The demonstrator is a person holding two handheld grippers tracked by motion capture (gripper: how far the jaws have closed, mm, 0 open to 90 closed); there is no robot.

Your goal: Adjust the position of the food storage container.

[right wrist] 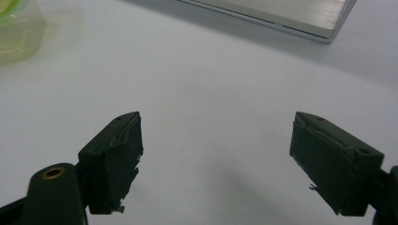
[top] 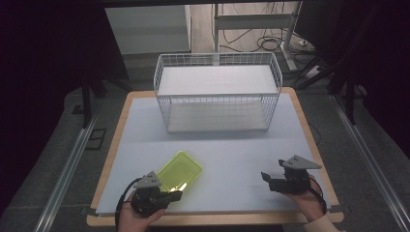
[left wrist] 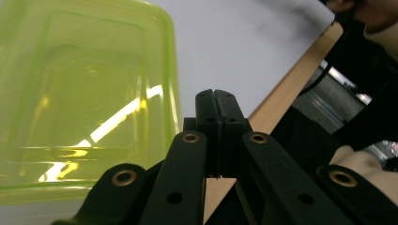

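Translucent yellow-green plastic container (top: 180,171) gleams glossy; white wire basket (top: 217,92) looks coated metal; wood-edged table (top: 241,150) surface matt, smooth.

The left gripper view's edges crop the yellow-green lid (left wrist: 84,103).

We see a table (top: 300,121) with a pale grey-white top and a light wooden edge, standing on a grey floor (top: 382,159). At twelve o'clock on it sits a white wire basket (top: 217,92) with two shelves. Metal rails (top: 63,179) run along the floor at nine and three o'clock. Beyond the basket, at one o'clock, stands a pale metal frame (top: 256,21) with dark cables (top: 270,43) coiled on a wooden floor. The room's sides at ten and two o'clock lie in deep shadow.
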